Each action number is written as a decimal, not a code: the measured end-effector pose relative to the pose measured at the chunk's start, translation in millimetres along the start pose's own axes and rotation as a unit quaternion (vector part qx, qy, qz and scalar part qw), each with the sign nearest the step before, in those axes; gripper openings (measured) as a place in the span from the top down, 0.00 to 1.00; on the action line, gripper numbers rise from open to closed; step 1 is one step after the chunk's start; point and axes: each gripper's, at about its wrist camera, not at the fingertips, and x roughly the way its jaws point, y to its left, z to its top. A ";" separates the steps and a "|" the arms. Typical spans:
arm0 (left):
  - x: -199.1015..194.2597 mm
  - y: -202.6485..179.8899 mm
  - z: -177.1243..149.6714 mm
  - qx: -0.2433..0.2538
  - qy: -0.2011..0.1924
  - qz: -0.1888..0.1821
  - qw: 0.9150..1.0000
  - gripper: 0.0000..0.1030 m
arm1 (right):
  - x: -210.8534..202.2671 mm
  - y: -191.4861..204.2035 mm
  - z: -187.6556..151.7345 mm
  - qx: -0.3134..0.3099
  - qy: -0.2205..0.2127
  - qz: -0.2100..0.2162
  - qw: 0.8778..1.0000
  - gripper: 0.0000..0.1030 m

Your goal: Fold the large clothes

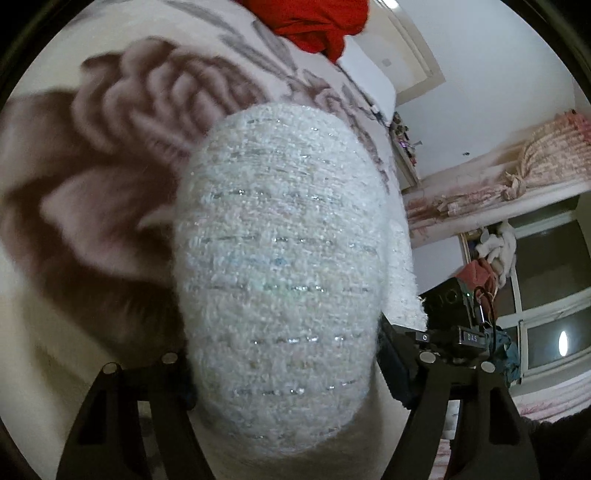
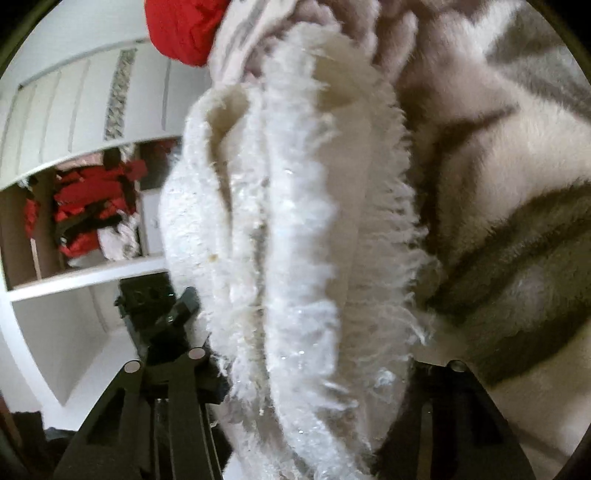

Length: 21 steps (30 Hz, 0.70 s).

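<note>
White tweed garment [image 1: 280, 266], shot with silver threads, fills the middle of both views and hangs bunched between each pair of fingers. The left gripper [image 1: 284, 369] appears clamped on a rounded fold of it, though the cloth hides the fingertips. The right gripper [image 2: 295, 373] pinches its fringed edges [image 2: 295, 229], tips likewise buried. Behind lies a blurred plush blanket [image 1: 110, 155] with a brown flower print; a red cloth [image 1: 314, 26] is cut off at the top.

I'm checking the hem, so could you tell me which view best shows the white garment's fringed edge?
The right wrist view: the white garment's fringed edge runs down its middle. The left wrist view shows only the garment's woven face with glittery threads, no fringe.
</note>
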 end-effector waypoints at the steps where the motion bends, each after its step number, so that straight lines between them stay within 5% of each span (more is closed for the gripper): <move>1: 2.0 -2.3 6.7 0.006 0.002 -0.002 1.000 0.29 | -4.7 4.2 -1.9 -0.001 -0.009 0.001 1.000 0.49; 11: 40.8 -41.2 93.4 0.060 0.011 -0.046 0.997 0.29 | -116.0 27.2 51.2 -0.017 -0.090 0.000 0.996 0.49; 16: 76.6 -60.1 154.4 0.084 0.016 -0.060 0.995 0.29 | -192.5 33.4 129.8 -0.027 -0.129 -0.003 0.991 0.49; 21: 142.3 -55.8 229.6 0.088 0.044 -0.063 0.993 0.29 | -216.5 30.7 235.5 -0.024 -0.154 -0.014 0.988 0.49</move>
